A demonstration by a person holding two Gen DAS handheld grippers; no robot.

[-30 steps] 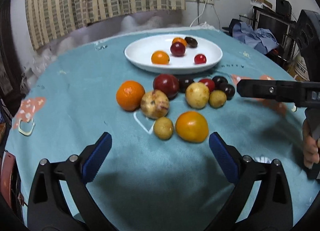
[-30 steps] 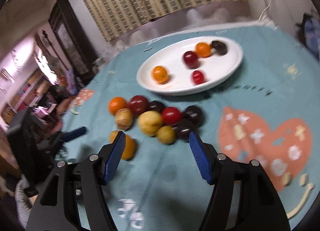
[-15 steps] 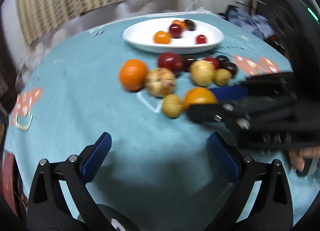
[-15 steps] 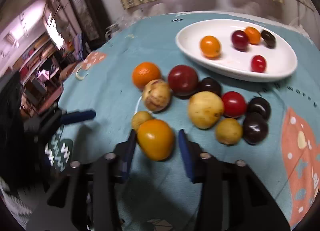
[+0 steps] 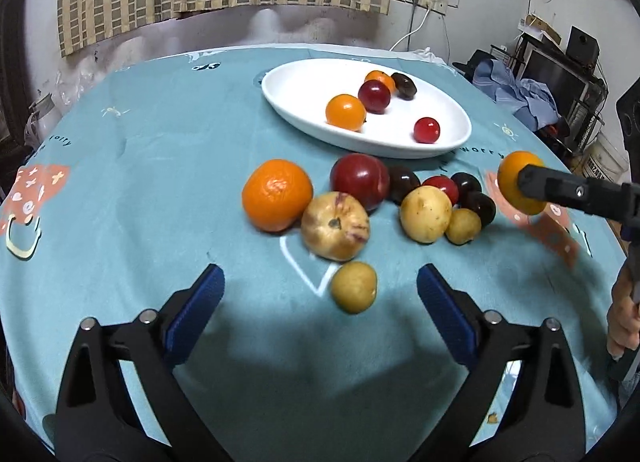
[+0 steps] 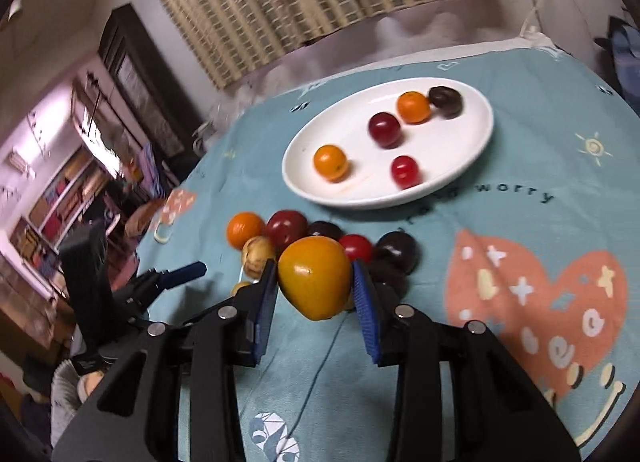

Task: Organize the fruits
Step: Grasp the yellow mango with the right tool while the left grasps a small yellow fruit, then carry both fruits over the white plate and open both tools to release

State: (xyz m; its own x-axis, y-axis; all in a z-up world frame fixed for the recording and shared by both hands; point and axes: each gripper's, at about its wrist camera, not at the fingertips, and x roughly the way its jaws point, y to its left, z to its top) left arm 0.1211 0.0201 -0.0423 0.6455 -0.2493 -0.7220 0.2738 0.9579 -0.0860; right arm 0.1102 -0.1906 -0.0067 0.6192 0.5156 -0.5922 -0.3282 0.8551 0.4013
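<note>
five fruits sit on the plate (image 5: 448, 142); our right gripper (image 6: 314, 282) pinches an orange fruit (image 6: 314, 278), our left gripper (image 5: 320, 294), closing, holds nothing; ten wait on the cloth.

Right gripper (image 6: 315, 286) now clamps the orange-yellow fruit (image 6: 315, 277) that a second ago sat on the surface (image 5: 160, 190) beside the small yellow fruit (image 5: 354, 286). The fruit is lifted clear of the cloth, held off to the right of the pile in the left wrist view, near the plate (image 5: 304, 78) edge. Its old spot is bare. Left gripper (image 5: 320, 298) has shifted closer to the pile, jaws closing slightly, nothing between them.
</note>
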